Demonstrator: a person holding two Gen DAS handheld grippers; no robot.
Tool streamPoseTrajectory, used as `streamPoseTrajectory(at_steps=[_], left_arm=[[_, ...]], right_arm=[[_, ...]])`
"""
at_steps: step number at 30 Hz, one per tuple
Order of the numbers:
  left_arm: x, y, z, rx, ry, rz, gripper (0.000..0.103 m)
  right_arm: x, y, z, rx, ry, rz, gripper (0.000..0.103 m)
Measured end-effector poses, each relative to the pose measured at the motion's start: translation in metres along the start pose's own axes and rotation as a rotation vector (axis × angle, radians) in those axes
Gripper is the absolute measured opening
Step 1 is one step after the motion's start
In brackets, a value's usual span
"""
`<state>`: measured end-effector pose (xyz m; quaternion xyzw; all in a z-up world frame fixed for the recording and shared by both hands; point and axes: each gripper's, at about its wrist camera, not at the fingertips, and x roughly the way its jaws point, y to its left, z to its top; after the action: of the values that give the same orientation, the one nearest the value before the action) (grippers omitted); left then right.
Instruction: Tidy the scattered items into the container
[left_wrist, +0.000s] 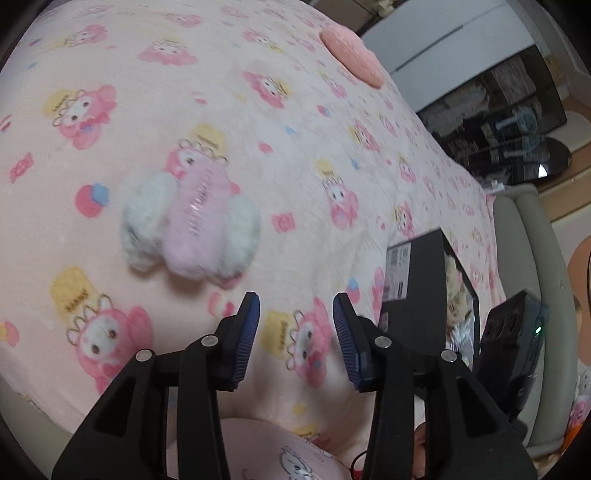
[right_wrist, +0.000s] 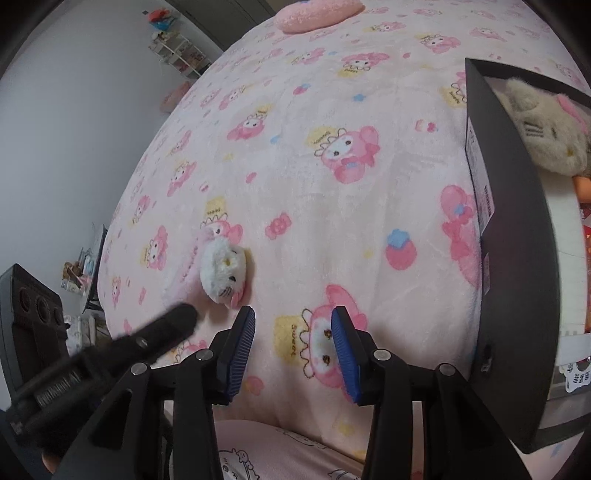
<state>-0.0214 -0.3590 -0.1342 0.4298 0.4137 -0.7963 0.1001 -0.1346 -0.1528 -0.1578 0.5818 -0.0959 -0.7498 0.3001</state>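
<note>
The black box (right_wrist: 517, 258) stands on the pink blanket (right_wrist: 332, 221) and holds a beige plush cat (right_wrist: 543, 125); its other contents are cut off at the frame edge. The plush toy (left_wrist: 192, 221) — blurred — lies on the blanket ahead of the left gripper (left_wrist: 295, 339), apart from it. Both the left gripper and the right gripper (right_wrist: 293, 350) stand apart, empty.

Soft even light, motion blur, fisheye-warped
</note>
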Motion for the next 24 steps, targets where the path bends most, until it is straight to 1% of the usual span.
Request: streamPoseTrajectory(at_steps=[2, 3, 5, 8, 10, 13, 15, 17, 18, 19, 20, 22, 24], left_arm=[[-0.004, 0.01, 0.008, -0.025, -0.035, 0.0, 0.045], [-0.003, 0.015, 0.012, -0.041, -0.046, 0.005, 0.048], [0.004, 0.029, 0.022, -0.074, -0.055, 0.023, 0.049], [0.026, 0.042, 0.035, -0.111, -0.03, 0.108, 0.048], [0.033, 0.043, 0.038, -0.101, -0.033, 0.124, 0.048], [0.041, 0.031, 0.04, -0.041, -0.022, 0.143, 0.048], [0.043, 0.025, 0.039, -0.017, 0.004, 0.114, 0.047], [0.042, 0.019, 0.036, 0.001, 0.038, 0.034, 0.046], [0.038, 0.017, 0.034, 0.011, 0.029, 0.01, 0.046], [0.03, 0.016, 0.032, 0.015, -0.008, 0.003, 0.046], [0.023, 0.018, 0.033, 0.005, -0.046, 0.011, 0.046], [0.009, 0.03, 0.036, -0.054, -0.114, 0.043, 0.046], [0.005, 0.048, 0.041, -0.128, -0.151, 0.075, 0.046]], right_arm=[[0.007, -0.001, 0.001, 0.001, 0.01, -0.014, 0.039], [0.01, -0.001, 0.002, 0.003, 0.015, -0.017, 0.039], [0.017, -0.002, 0.006, 0.007, 0.023, -0.025, 0.039], [0.029, 0.0, 0.012, 0.003, 0.028, -0.046, 0.039], [0.035, 0.001, 0.015, -0.008, 0.03, -0.067, 0.039], [0.041, 0.0, 0.016, -0.021, 0.029, -0.088, 0.039], [0.044, -0.006, 0.016, -0.008, 0.035, -0.089, 0.039], [0.044, -0.01, 0.015, 0.006, 0.043, -0.082, 0.039], [0.043, -0.01, 0.015, 0.004, 0.042, -0.078, 0.039], [0.042, -0.01, 0.015, -0.001, 0.041, -0.075, 0.039], [0.041, -0.009, 0.015, -0.005, 0.038, -0.073, 0.039], [0.04, -0.007, 0.016, -0.007, 0.029, -0.054, 0.039], [0.039, -0.003, 0.016, -0.006, 0.015, -0.009, 0.039]])
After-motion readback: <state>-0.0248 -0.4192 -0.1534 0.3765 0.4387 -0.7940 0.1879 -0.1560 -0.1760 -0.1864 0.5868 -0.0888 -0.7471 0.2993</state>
